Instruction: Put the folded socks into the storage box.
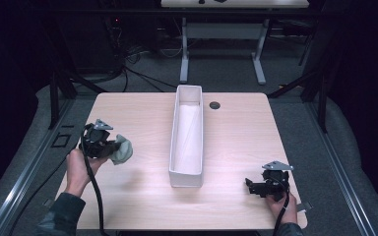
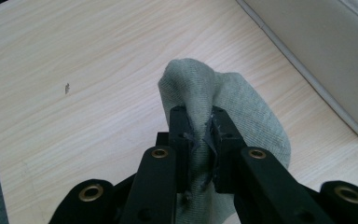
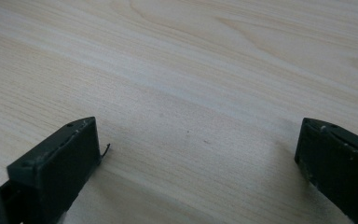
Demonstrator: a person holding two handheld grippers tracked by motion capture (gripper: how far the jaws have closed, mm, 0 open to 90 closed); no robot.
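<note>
Pinching only a thin fold of the grey-green sock left of the long white bin, the left gripper might let it slip onto the counter, while the right gripper, jaws spread, idles right of the bin.

A knitted grey-green cloth, matt pale wood-grain table, smooth white plastic-looking bin.

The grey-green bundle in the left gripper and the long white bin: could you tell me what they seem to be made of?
The grey-green bundle looks like soft knitted fabric: fine ribbed weave, limp folds, matte. It is possibly a sock. The long white bin appears to be smooth rigid plastic, with thin straight walls and a faint sheen, though that is uncertain.
</note>
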